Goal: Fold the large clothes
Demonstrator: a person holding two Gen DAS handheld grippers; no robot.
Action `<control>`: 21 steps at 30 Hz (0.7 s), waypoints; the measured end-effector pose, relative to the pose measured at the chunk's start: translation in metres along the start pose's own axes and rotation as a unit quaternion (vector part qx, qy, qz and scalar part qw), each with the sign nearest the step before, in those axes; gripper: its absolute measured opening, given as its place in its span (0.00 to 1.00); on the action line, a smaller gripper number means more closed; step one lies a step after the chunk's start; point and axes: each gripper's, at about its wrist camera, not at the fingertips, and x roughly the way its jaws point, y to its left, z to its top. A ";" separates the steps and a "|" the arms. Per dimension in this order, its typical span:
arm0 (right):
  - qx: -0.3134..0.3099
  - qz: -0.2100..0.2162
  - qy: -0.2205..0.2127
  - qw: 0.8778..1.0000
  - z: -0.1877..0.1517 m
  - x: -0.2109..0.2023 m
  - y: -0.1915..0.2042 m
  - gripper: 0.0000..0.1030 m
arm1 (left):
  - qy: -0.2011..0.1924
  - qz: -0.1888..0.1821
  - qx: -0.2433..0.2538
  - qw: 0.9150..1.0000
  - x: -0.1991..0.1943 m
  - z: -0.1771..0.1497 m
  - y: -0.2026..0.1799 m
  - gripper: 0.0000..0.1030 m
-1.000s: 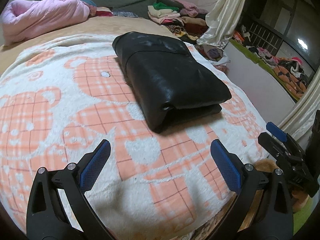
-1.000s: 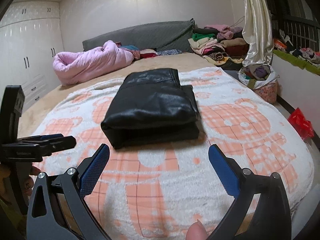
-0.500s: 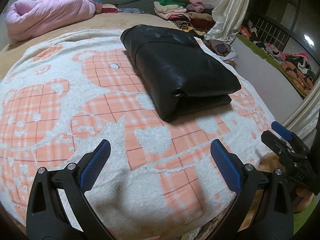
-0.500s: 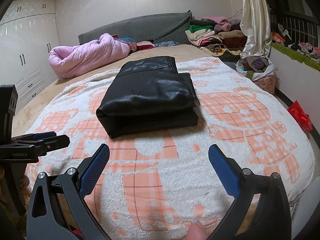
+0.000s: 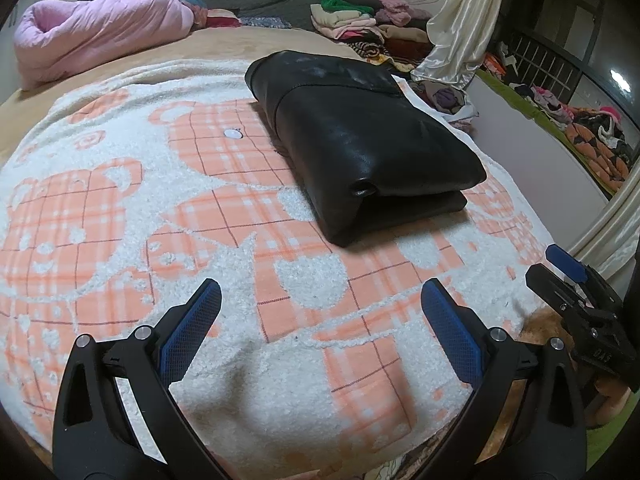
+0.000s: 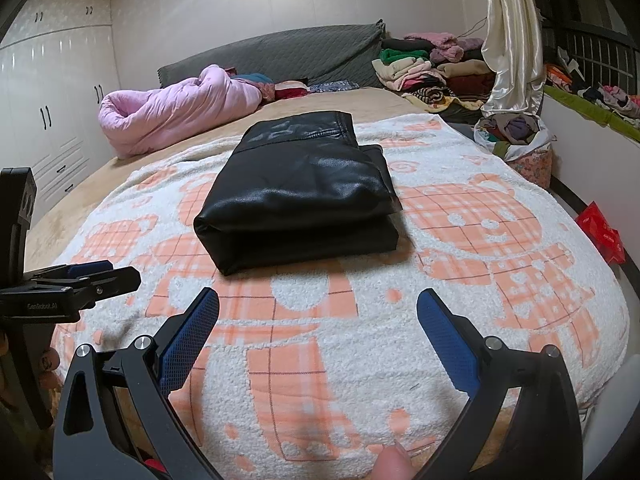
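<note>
Both the left gripper [image 5: 320, 320] and right gripper [image 6: 318, 320] released, empty; folded black garment [image 6: 298, 196] mid-frame on the bear blanket [image 6: 480, 280]; risk: its stiff, slick top layer may spring open.

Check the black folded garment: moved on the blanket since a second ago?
No. The black folded garment sits on the same bear pattern of the blanket; only the cameras shifted, and both claws are empty.

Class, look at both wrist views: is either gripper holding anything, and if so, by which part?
Nothing is held. The left gripper and right gripper are open above the blanket, short of the folded black leather garment.
</note>
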 end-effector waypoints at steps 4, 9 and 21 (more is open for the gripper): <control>0.002 0.000 -0.001 1.000 0.001 -0.001 0.000 0.96 | 0.000 0.002 -0.001 1.000 0.000 0.000 0.000 0.91; 0.002 -0.001 -0.002 1.000 0.001 -0.001 0.000 0.96 | 0.000 0.004 0.000 1.000 0.000 0.000 0.000 0.91; 0.003 -0.002 -0.003 1.000 0.002 -0.003 0.001 0.96 | -0.003 0.008 0.000 1.000 -0.001 0.001 0.002 0.91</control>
